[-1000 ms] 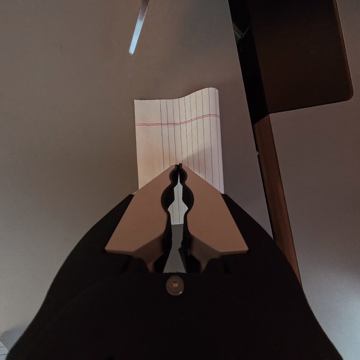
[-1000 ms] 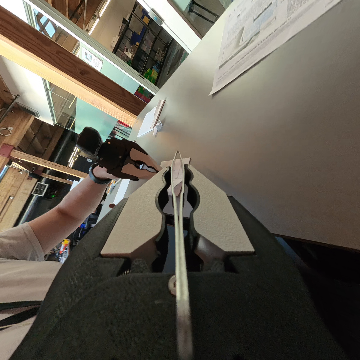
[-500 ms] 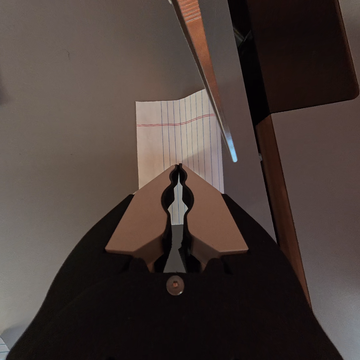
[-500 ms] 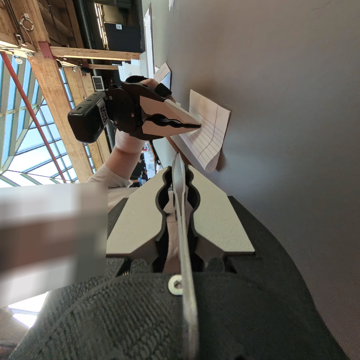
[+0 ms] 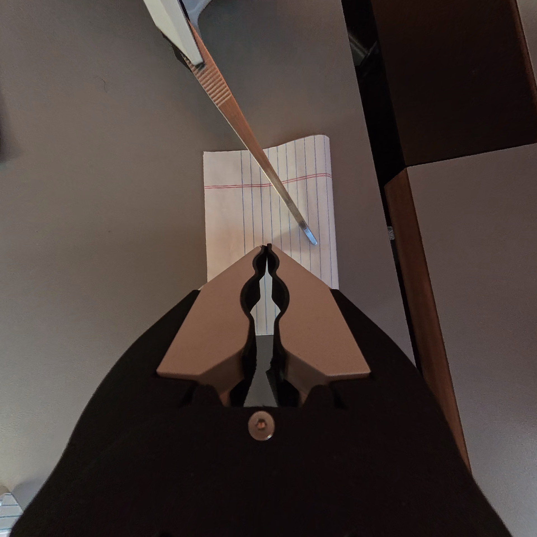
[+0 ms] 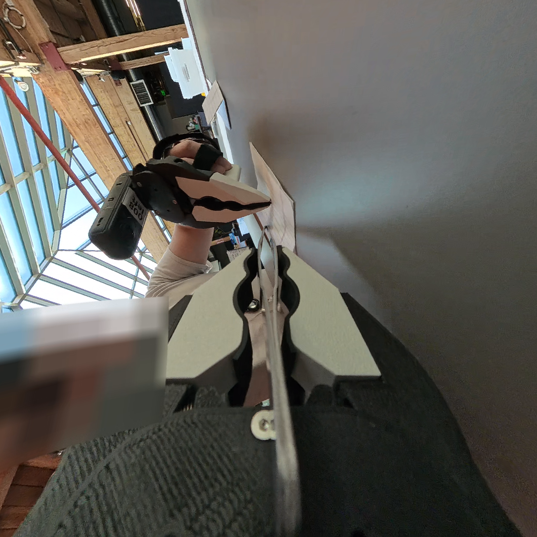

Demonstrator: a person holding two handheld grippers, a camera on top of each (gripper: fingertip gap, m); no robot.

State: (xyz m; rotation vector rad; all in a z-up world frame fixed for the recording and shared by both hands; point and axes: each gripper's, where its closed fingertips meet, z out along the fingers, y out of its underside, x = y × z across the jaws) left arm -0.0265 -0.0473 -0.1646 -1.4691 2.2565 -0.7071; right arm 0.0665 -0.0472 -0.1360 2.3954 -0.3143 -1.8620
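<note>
A folded sheet of lined white paper (image 5: 232, 220) lies on the grey table (image 5: 87, 203). My left gripper (image 5: 266, 246) is shut, with its tips pressed on the paper's near middle. It also shows in the right wrist view (image 6: 268, 202), tips against the paper (image 6: 283, 215). My right gripper (image 6: 266, 252) is shut on metal tweezers (image 6: 283, 377), whose two arms stand slightly apart at the tip. In the left wrist view the tweezers (image 5: 252, 145) slant down from one of the right gripper's fingers (image 5: 177, 26). Their tip hovers over the paper's right half, just right of my left tips.
A dark brown chair back (image 5: 453, 72) and its wooden leg (image 5: 421, 290) stand beyond the table's right edge. Another lined sheet (image 5: 5, 505) shows at the lower left corner. More papers (image 6: 216, 101) and white stacks (image 6: 186, 69) lie farther along the table (image 6: 406, 145). Some 11 cm of space lies between my two pairs of fingers.
The right gripper swung in toward the paper, bringing the tweezers' tip down over its right half. The tweezers' arms have spread slightly. The left gripper stayed pressed on the paper.
</note>
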